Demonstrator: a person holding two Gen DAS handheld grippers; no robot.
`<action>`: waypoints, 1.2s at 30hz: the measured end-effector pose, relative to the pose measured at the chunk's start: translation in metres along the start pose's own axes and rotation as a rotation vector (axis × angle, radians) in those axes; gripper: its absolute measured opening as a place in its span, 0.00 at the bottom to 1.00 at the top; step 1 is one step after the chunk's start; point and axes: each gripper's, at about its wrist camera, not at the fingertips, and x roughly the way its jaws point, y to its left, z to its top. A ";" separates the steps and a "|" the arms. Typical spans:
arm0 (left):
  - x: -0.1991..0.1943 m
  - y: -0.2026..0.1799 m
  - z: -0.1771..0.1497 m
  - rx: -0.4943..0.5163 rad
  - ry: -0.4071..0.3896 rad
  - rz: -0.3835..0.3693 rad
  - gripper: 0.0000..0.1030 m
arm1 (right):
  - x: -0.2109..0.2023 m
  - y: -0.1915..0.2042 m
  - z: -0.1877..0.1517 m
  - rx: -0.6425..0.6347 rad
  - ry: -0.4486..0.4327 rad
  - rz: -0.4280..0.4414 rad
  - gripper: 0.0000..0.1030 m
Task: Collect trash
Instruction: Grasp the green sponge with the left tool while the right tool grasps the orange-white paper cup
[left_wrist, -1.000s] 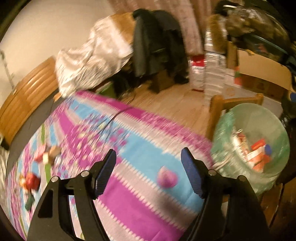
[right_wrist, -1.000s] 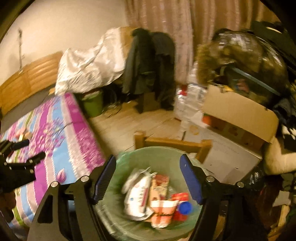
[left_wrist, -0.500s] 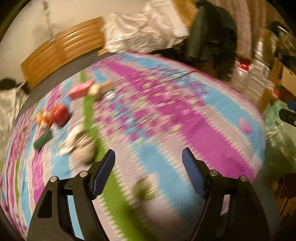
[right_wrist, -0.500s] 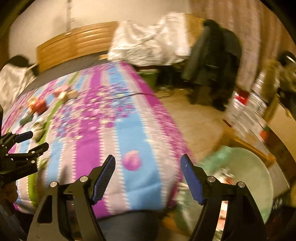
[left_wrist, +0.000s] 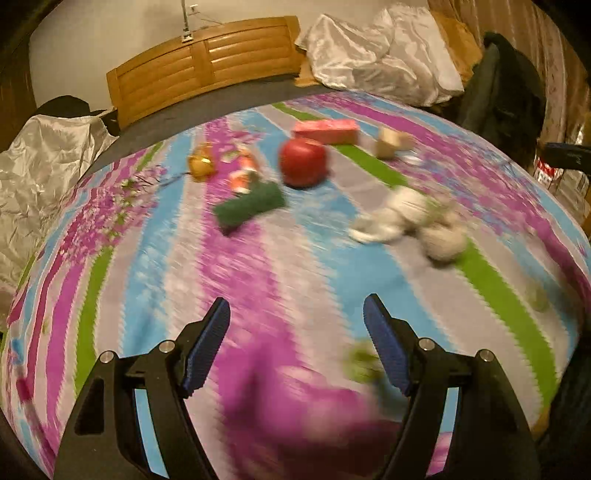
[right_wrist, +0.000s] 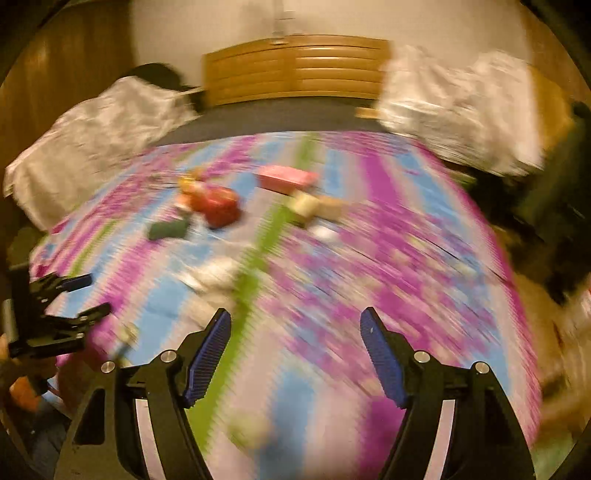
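Observation:
Trash lies spread on the striped bedspread (left_wrist: 295, 258): a red round item (left_wrist: 303, 161), a green block (left_wrist: 249, 207), a pink box (left_wrist: 325, 130), a tan cube (left_wrist: 388, 144), a yellow item (left_wrist: 200, 164), a small red-white item (left_wrist: 243, 173) and crumpled white paper (left_wrist: 410, 218). My left gripper (left_wrist: 297, 345) is open and empty, above the bed's near part. My right gripper (right_wrist: 295, 350) is open and empty over the bed. The right wrist view is blurred but shows the red item (right_wrist: 218, 205), the green block (right_wrist: 168, 229), the pink box (right_wrist: 286, 178) and the left gripper (right_wrist: 83, 293) at the left edge.
A wooden headboard (left_wrist: 203, 62) stands at the far end. White crumpled bedding lies at the far right (left_wrist: 380, 70) and left (left_wrist: 48, 155). A dark coat (left_wrist: 506, 96) hangs at the right, off the bed. The right gripper's fingertip (left_wrist: 565, 155) shows at the right edge.
Both grippers have swung left, from the green trash bin beside the bed to face the bed and headboard. The bin has left both views; the scattered trash is now ahead. Both stay open.

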 end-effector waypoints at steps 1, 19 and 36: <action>0.005 0.014 0.004 0.011 -0.007 0.009 0.69 | 0.013 0.010 0.016 -0.010 0.004 0.025 0.71; 0.130 0.058 0.076 0.461 -0.065 -0.181 0.69 | 0.256 0.141 0.208 -0.181 0.328 0.113 0.68; 0.091 0.058 0.031 0.350 -0.061 -0.192 0.10 | 0.348 0.173 0.198 -0.115 0.482 0.080 0.08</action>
